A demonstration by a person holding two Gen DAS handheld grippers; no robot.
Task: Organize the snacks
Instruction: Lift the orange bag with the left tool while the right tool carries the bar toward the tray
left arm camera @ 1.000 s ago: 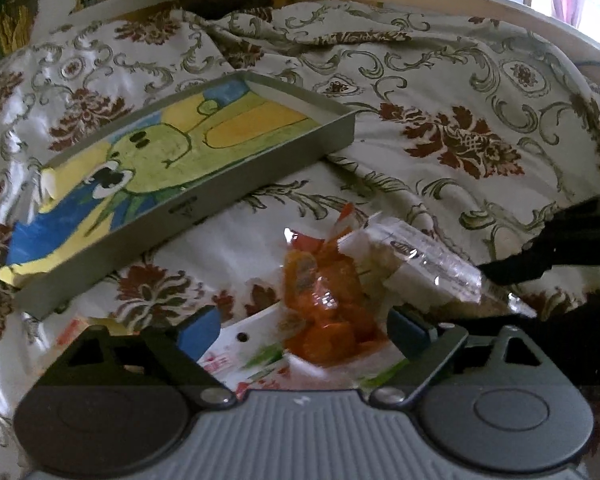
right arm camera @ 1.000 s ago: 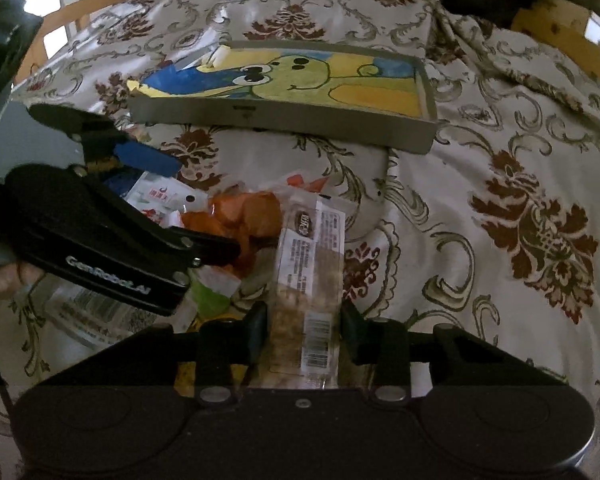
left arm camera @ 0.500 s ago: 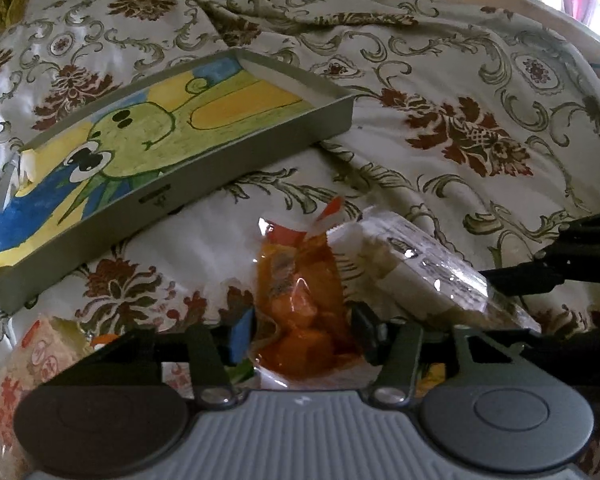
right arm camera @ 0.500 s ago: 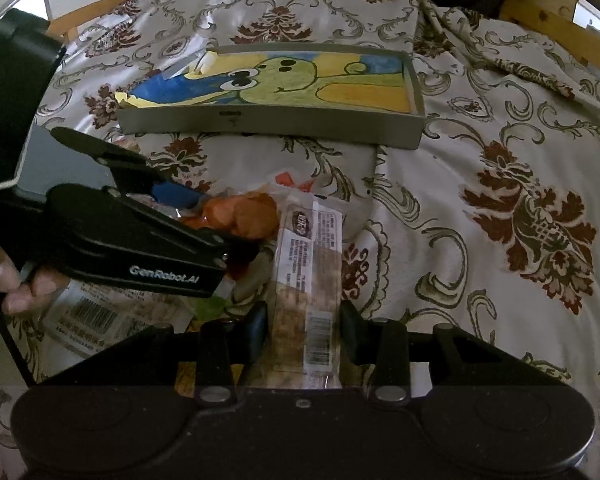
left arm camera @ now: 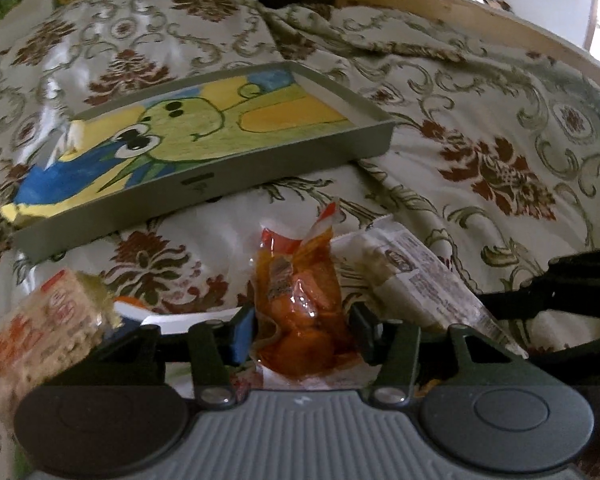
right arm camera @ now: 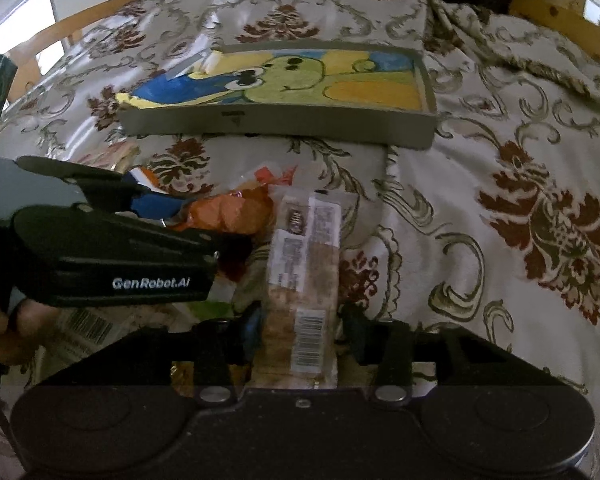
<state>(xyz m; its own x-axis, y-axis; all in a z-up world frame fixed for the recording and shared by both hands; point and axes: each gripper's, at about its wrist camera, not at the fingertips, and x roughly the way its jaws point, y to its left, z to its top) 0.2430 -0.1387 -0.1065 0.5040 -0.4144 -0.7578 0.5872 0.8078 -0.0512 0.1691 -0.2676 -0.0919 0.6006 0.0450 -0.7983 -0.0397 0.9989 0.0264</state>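
Observation:
My left gripper [left arm camera: 300,330] is shut on an orange snack bag [left arm camera: 304,304] and holds it above the bed; the bag also shows in the right wrist view [right arm camera: 228,212]. My right gripper [right arm camera: 298,332] is shut on a long clear-wrapped cracker bar [right arm camera: 304,264], which also shows in the left wrist view [left arm camera: 412,280] beside the orange bag. A shallow grey tray [left arm camera: 288,164] with a green cartoon drawing inside lies ahead on the bedspread, and shows in the right wrist view [right arm camera: 284,122] too.
More snack packets lie under and left of the grippers: a pale wafer pack [left arm camera: 44,328] and a pack with a barcode [right arm camera: 88,326]. The floral bedspread [right arm camera: 520,200] stretches to the right. A wooden bed frame [left arm camera: 480,12] runs behind.
My left gripper closed from open onto the orange snack bag and lifted it. Both grippers have risen and drawn back a little, so the tray sits farther ahead.

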